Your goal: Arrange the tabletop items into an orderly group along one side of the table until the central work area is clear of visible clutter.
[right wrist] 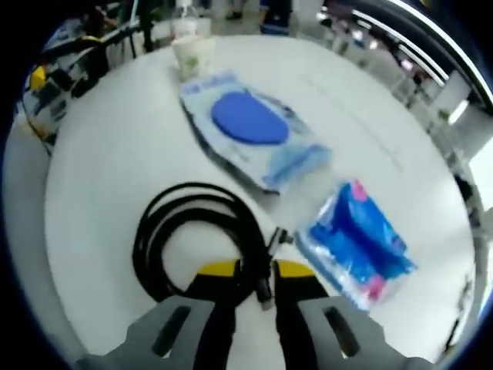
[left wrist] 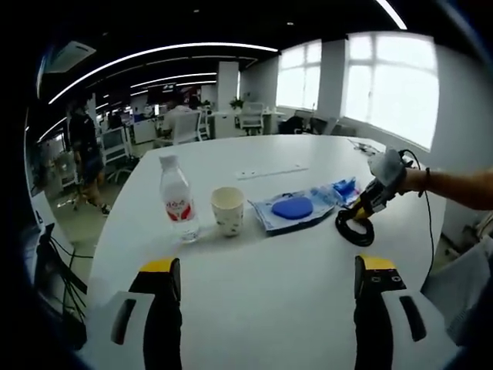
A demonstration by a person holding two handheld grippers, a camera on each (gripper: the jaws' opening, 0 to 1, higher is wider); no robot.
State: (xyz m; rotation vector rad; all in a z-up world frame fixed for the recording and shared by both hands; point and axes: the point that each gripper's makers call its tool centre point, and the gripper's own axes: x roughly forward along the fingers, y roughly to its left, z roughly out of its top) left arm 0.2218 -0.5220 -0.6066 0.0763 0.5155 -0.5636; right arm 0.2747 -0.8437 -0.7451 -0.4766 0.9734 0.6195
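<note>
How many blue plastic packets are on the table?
2. The larger wipes packet lies between the paper cup and the cable coil. The small packet lies just beyond it, beside the right gripper. Nothing seems to hide more.

On the white desk [left wrist: 269,285] stand a water bottle [left wrist: 178,200] and paper cup [left wrist: 227,210]; beside them lie a wipes pack [left wrist: 293,208], blue packet [right wrist: 356,243] and coiled black cable [right wrist: 196,231].
</note>
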